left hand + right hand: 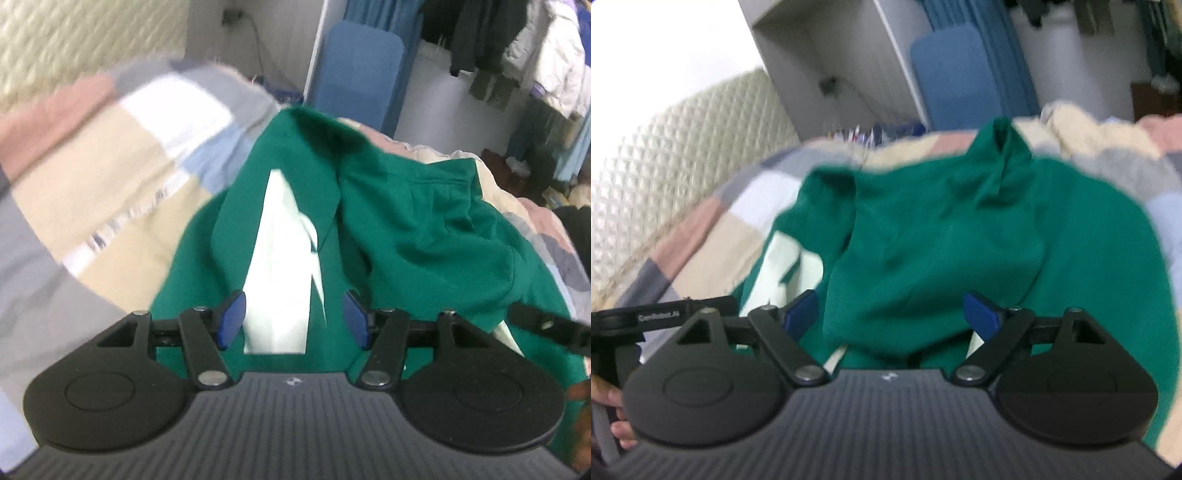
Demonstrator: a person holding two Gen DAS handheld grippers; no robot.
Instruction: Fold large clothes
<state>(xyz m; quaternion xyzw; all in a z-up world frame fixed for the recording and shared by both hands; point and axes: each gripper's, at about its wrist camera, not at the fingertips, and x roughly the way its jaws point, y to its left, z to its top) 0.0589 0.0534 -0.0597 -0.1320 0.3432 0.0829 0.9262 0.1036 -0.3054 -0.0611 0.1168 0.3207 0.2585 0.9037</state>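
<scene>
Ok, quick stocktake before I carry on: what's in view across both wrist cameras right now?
sweatshirt: one, green with pale lettering, rumpled on the bed, in front of both grippers
bedspread: one, patchwork of beige, pink, grey, white and pale blue, under the sweatshirt
headboard: one, cream, quilted, at the bed's left end
blue board: one, leaning upright beyond the bed
hanging clothes: several, dark and pale, far right
left gripper: black with blue pads, jaws apart over the lettering, nothing pinched
right gripper: black with blue pads, jaws wide apart, green cloth lying between, not pinched
hand: fingers at the lower left edge of the right view
</scene>
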